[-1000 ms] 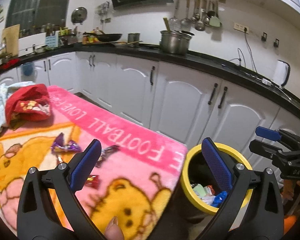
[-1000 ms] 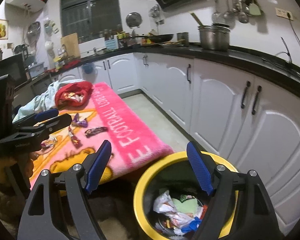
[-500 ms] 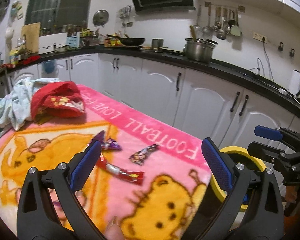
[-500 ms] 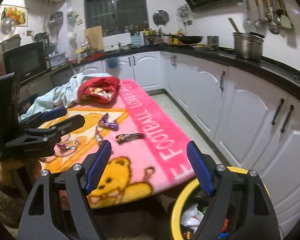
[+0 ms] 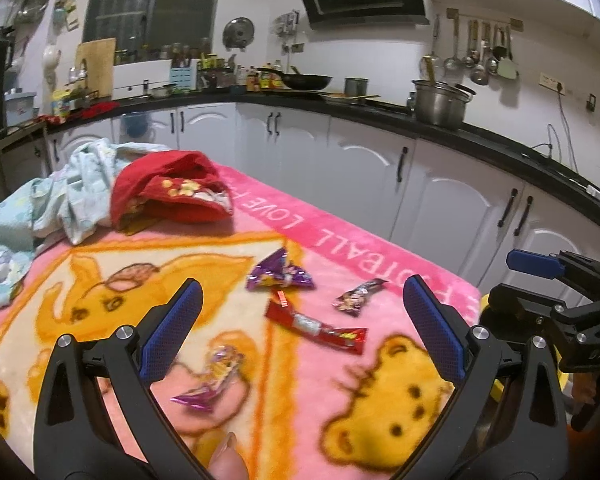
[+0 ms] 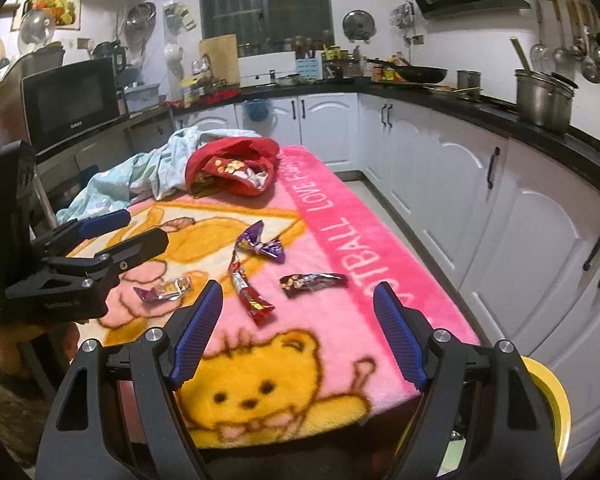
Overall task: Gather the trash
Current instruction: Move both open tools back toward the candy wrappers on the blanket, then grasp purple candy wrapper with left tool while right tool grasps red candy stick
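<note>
Nearest in the left wrist view, the left gripper (image 5: 302,320) holds its blue pads wide apart with nothing between them, above a pink blanket (image 5: 380,252) printed with yellow bears; a fingertip (image 5: 228,458) shows at the bottom edge, which the other view lacks. Under this gripper lies a clear-and-purple wrapper (image 5: 210,380), and just beyond it a red wrapper (image 5: 316,325). The right wrist view shows the right gripper (image 6: 298,334) with its pads likewise spread and empty, over the bear at the blanket's near end. Only this view shows a fair arc of the yellow bin (image 6: 554,396), low at the right beside the blanket's corner; the left view catches just a sliver of it behind the other tool. Each camera sees the opposite gripper from the side. Farther on, a dark wrapper (image 6: 314,282) lies near the pink border and a purple wrapper (image 6: 260,244) lies beyond the red one. At the far end sit a red cloth (image 6: 236,168) and a pale blue cloth (image 6: 140,178), touching. The microwave (image 6: 72,104) appears fully only in the right view; the pots (image 5: 440,104) stand on the black counter in both.
</note>
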`<state>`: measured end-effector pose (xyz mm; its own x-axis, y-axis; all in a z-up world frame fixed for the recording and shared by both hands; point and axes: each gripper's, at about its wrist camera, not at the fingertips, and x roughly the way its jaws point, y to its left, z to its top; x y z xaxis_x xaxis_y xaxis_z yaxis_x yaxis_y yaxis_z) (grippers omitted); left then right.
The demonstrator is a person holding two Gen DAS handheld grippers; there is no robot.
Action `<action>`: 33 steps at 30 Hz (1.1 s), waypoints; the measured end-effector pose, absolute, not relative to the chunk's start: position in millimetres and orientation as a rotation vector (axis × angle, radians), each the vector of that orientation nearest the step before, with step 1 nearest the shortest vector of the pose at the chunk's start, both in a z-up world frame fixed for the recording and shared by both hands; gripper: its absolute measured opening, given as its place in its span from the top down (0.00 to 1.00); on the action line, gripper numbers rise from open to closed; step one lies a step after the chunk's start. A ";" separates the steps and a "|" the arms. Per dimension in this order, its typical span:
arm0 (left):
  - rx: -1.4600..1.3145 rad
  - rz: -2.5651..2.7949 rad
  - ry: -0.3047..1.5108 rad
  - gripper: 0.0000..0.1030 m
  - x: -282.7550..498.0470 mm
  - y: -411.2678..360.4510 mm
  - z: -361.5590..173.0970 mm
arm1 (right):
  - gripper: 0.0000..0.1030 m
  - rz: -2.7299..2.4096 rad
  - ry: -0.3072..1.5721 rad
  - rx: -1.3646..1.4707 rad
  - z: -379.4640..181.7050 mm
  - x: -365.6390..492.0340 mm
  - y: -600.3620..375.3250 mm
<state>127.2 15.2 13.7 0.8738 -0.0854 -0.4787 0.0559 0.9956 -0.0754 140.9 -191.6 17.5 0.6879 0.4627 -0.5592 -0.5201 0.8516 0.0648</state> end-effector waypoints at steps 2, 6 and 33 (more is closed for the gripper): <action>-0.058 -0.057 0.506 0.11 127.2 21.6 11.2 | 0.27 0.561 0.604 -0.111 14.5 143.8 -184.0; -0.072 -0.020 0.527 0.11 127.3 39.5 2.9 | 0.27 0.584 0.629 -0.142 2.2 153.6 -168.2; -0.124 -0.048 0.811 0.23 146.9 93.0 -73.3 | 0.54 0.715 0.809 -0.278 -64.6 217.0 -91.3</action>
<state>146.9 93.0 -73.3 0.6882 -0.0907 -0.7198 -0.0046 0.9916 -0.1294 217.0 -91.3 -64.6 0.4751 0.4743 -0.7412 -0.6772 0.7349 0.0362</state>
